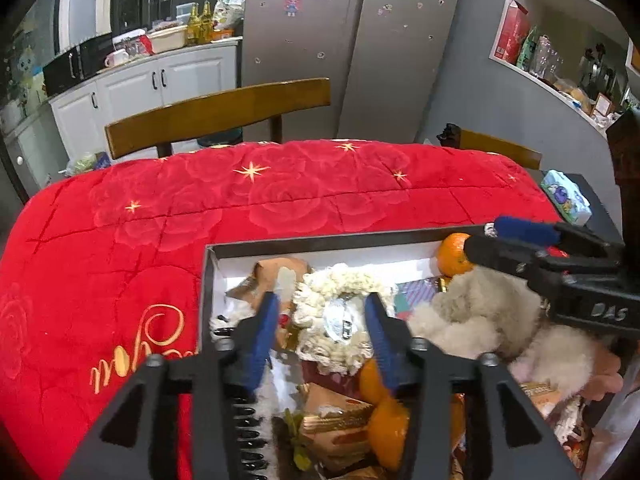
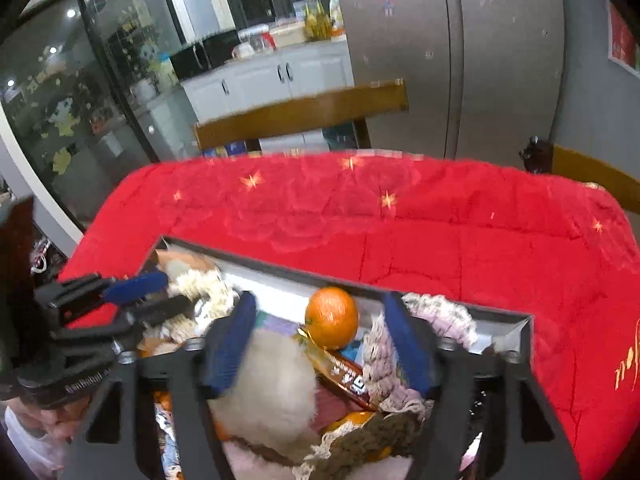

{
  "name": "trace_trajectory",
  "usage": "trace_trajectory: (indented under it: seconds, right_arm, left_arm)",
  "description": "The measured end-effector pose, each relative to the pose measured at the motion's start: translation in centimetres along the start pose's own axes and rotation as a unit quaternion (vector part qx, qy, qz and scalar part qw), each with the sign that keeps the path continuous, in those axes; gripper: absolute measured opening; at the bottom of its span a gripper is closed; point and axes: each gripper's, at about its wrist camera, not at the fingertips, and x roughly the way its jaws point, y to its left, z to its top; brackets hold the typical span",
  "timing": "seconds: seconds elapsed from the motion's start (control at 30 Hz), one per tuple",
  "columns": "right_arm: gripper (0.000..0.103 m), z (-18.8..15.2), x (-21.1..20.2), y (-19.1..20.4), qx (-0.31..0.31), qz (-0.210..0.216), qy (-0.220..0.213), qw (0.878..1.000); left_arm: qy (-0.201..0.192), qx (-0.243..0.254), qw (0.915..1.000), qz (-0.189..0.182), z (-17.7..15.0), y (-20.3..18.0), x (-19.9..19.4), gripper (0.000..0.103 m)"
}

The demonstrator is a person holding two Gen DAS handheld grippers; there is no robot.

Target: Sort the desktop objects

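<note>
A dark box [image 1: 206, 280] with a white inside sits on the red quilt [image 1: 240, 208], full of mixed objects. My left gripper [image 1: 322, 320] is open above a cream crocheted piece [image 1: 340, 292] with a silvery wrapper on it. Oranges [image 1: 386, 428] and brown packets lie below it. My right gripper [image 2: 320, 320] is open over the box [image 2: 516, 320], above a white fluffy toy [image 2: 272, 384], a brown snack bar [image 2: 340, 368] and an orange [image 2: 332, 316]. A pale knitted piece [image 2: 384, 364] lies by its right finger. Each gripper shows in the other's view.
A wooden chair [image 1: 220, 112] stands behind the table, another chair back [image 1: 500, 148] at the far right. A tissue pack [image 1: 566, 196] lies on a dark stand to the right. The far half of the quilt [image 2: 400, 216] is bare.
</note>
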Motion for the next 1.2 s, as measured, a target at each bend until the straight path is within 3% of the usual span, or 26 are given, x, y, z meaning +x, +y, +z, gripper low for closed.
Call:
trace_trajectory:
  seconds: [0.07,0.17,0.27,0.6,0.77,1.2]
  right_arm:
    - [0.096,0.3,-0.9,-0.1,0.005,0.004,-0.013,1.000]
    - [0.103,0.7,-2.5,-0.4,0.018,0.020,-0.043,0.999]
    - [0.103,1.0,-3.8,-0.9,0.033,0.025,-0.068,0.997]
    - [0.103,1.4,-7.5,-1.4,0.048,0.012,-0.116,0.992]
    - [0.103,1.0,-11.0,-0.8,0.046,0.011,-0.142,0.989]
    - [0.103,-1.6,-23.4,2.7,0.021,-0.003,-0.214,0.977]
  left_arm:
    - [0.001,0.008,0.9999,0.008,0.0,-0.3,-0.3,0.070]
    - [-0.009,0.018,0.9995,0.023,0.1,-0.7,-1.1,0.090]
    - [-0.034,0.028,0.9982,0.041,0.3,-1.0,-2.5,0.099]
    - [-0.100,0.034,0.9909,0.083,0.5,-1.3,-6.3,0.100]
    - [-0.122,0.042,0.9884,0.081,0.2,-2.6,-9.2,0.100]
    - [-0.197,0.071,0.9753,0.071,-3.0,-7.0,-22.1,0.103]
